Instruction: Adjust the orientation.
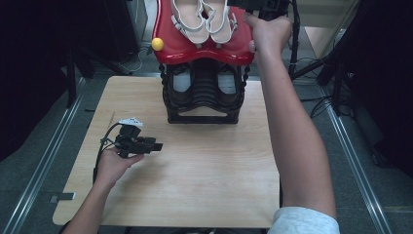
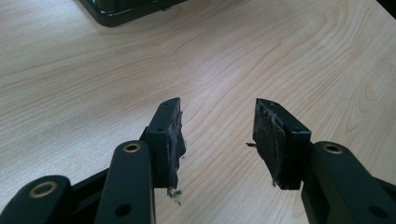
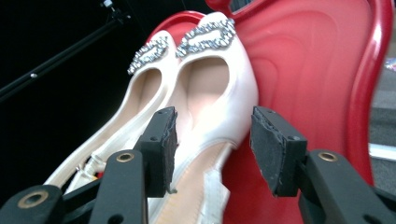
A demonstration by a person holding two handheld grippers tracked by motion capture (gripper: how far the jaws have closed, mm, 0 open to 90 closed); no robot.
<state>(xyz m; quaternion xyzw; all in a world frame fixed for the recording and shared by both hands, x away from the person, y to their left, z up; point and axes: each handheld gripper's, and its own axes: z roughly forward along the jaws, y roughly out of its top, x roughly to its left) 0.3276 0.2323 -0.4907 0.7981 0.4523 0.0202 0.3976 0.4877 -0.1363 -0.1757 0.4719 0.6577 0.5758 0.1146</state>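
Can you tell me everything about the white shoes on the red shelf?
The white shoes are a glossy cream pair lying side by side, touching, on the top red shelf of a black rack. Each has a sparkly rhinestone buckle at the toe, an open back and a thin strap. They look like smooth leather or plastic. The right gripper is open just behind one heel, not pressing on it.

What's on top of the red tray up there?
A pair of white shoes lies side by side on the red tray, sparkly buckles at the toes. Under the tray, a black rack holds more shoes, mostly hidden by the tray.
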